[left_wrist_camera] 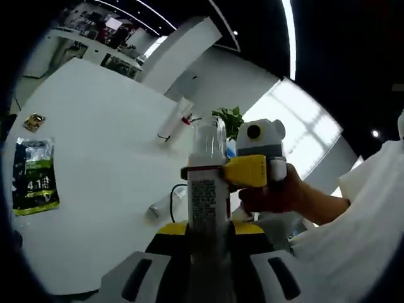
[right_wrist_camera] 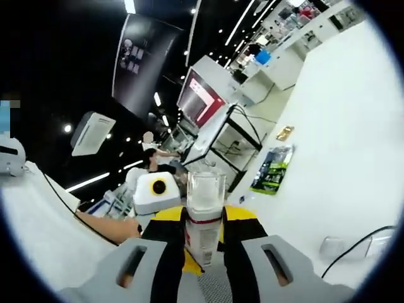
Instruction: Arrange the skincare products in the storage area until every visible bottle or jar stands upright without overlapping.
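Note:
A white bottle [left_wrist_camera: 203, 196] with a clear cap and a printed label stands up between my left gripper's [left_wrist_camera: 203, 230] jaws, which are shut on its body. My right gripper [left_wrist_camera: 208, 172] reaches in from the right in a person's hand [left_wrist_camera: 278, 192], its yellow fingers [left_wrist_camera: 246, 170] closed on the bottle's neck. In the right gripper view the same bottle [right_wrist_camera: 204, 221] rises between the right gripper's [right_wrist_camera: 203, 237] jaws. A white tube [left_wrist_camera: 177, 118] lies flat on the white table [left_wrist_camera: 95, 126] beyond.
A green and black sachet [left_wrist_camera: 35, 177] and a small gold packet [left_wrist_camera: 33, 120] lie at the table's left. A small clear cylinder [left_wrist_camera: 154, 209] and a black cable [left_wrist_camera: 172, 196] lie near the bottle. A green plant [left_wrist_camera: 228, 117] stands behind.

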